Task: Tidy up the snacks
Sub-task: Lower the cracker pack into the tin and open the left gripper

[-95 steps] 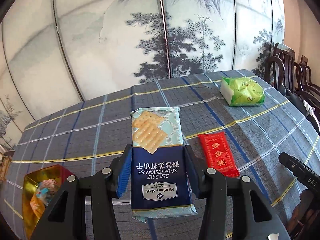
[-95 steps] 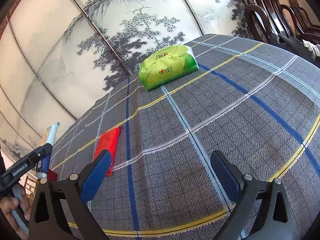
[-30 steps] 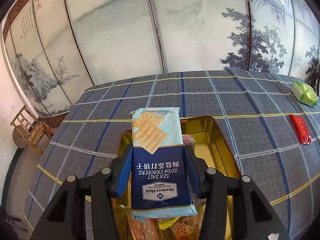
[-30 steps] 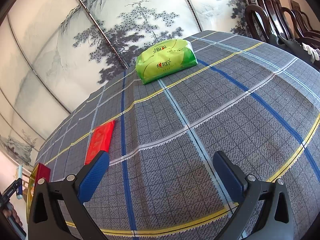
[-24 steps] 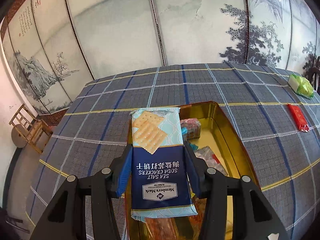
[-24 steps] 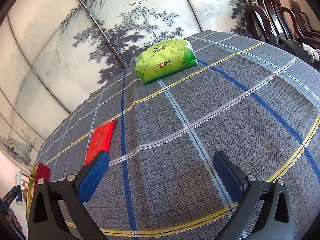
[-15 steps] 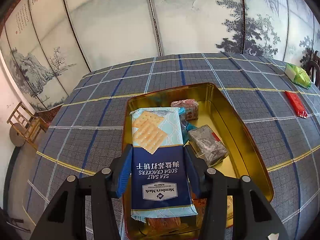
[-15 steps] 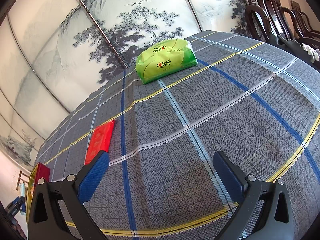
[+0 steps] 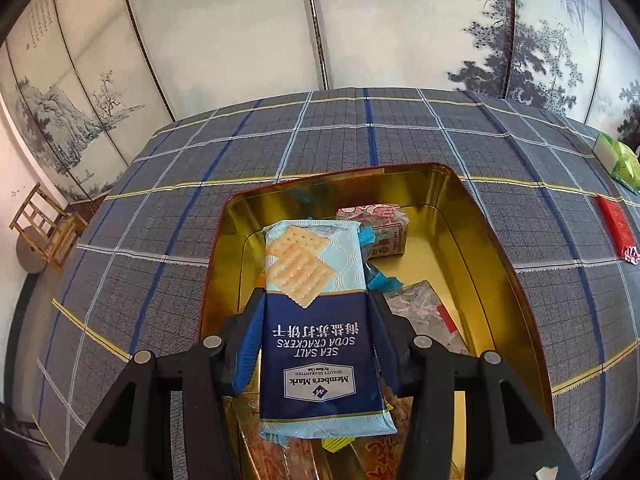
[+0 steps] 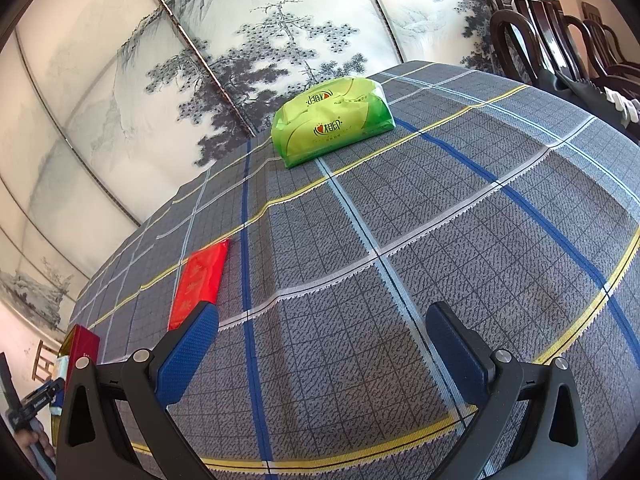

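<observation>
At the left end of the table (image 9: 520,152), under its grey plaid cloth, the gold tin (image 9: 496,240) sits open, set in from the far edge; several wrapped snacks (image 9: 380,224) already lie in it, so the sorting looks well begun; over them hangs the cracker packet (image 9: 316,312), clamped across its dark blue half by the left gripper (image 9: 316,328), the pale end pointing toward the tin's far wall; whether the packet touches what lies below I cannot tell; the drop looks like the step in hand, and the bare gold floor at the tin's right side seems the roomiest spot for it.

Further right, well apart from the tin, a red packet (image 10: 200,280) lies flat on the cloth; I take it to be the next snack owed to the tin; beyond it, near the far edge, rests a green pack (image 10: 332,120), which looks more like tissues than food, though I would not swear to it.

The right gripper (image 10: 320,340) hovers low over the cloth with its jaws spread wide and nothing between them; the red packet lies just beside its left finger; open cloth runs ahead and to the right, with dark chairs (image 10: 560,40) past the right edge, so a sweep that way has room until the table ends.
</observation>
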The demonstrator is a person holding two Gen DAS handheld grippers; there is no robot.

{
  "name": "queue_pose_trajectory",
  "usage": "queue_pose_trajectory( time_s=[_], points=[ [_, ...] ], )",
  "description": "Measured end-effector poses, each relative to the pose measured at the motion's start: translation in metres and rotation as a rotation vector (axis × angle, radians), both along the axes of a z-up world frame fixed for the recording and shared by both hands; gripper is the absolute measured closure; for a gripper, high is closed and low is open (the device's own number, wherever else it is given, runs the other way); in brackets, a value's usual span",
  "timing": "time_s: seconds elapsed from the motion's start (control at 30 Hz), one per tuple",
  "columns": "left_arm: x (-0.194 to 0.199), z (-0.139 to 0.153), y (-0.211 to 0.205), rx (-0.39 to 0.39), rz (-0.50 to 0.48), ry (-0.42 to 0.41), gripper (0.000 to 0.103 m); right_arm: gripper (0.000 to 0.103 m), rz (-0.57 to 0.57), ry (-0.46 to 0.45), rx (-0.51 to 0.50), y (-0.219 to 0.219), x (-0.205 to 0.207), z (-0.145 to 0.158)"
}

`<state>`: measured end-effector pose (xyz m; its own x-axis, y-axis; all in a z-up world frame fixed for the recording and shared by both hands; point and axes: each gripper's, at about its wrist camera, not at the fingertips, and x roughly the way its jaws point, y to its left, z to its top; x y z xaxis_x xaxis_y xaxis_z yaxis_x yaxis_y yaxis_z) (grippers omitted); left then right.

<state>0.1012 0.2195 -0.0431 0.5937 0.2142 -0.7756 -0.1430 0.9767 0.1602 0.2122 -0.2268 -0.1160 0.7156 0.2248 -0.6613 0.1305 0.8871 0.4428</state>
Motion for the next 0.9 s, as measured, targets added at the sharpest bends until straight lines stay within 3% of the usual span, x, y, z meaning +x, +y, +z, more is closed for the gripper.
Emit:
queue_pose_trajectory(
  time_s=[0.37, 0.67, 0.77, 0.83, 0.9],
  points=[
    [0.009, 0.000, 0.000, -0.022, -0.020, 0.003, 0.058, 0.000, -0.007, 0.016, -0.029, 0.003, 0.001, 0.000],
    [0.008, 0.000, 0.006, -0.062, -0.026, -0.003, 0.055, 0.000, 0.007, 0.084, -0.175, 0.013, -0.002, 0.000],
    [0.005, 0.003, 0.008, -0.065, -0.027, -0.024, 0.045, 0.000, 0.024, 0.128, -0.240, 0.020, -0.006, 0.001],
    [-0.001, 0.008, 0.010, -0.081, -0.038, -0.060, 0.027, 0.000, 0.035, 0.131, -0.242, 0.023, -0.014, 0.006],
    [-0.009, 0.016, 0.012, -0.089, -0.031, -0.097, 0.024, 0.000, 0.041, 0.126, -0.244, 0.023, -0.022, 0.013]
  ],
)
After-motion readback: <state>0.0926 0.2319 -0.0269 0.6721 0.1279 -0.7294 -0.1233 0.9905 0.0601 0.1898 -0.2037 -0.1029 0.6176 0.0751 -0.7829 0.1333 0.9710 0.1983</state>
